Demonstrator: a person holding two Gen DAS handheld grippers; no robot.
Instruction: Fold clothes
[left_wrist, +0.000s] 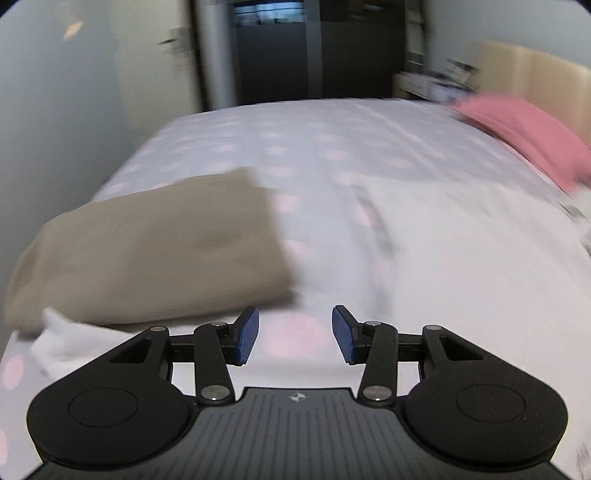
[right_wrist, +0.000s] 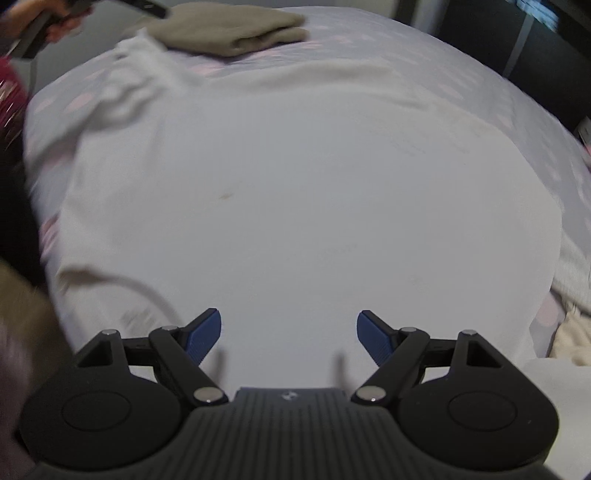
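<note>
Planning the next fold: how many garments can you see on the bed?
2. A folded tan garment near the bed's left edge, and a white garment spread flat beside it. More may lie outside view.

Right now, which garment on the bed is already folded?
The tan garment, a compact folded stack near the bed's edge. The white garment lies spread flat and unfolded under the right gripper.

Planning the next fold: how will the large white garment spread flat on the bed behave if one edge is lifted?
The large white garment lies thin and wrinkled, so it will probably drape limply. It likely weighs little. It may slide over the dotted bedsheet and bunch when pushed.
</note>
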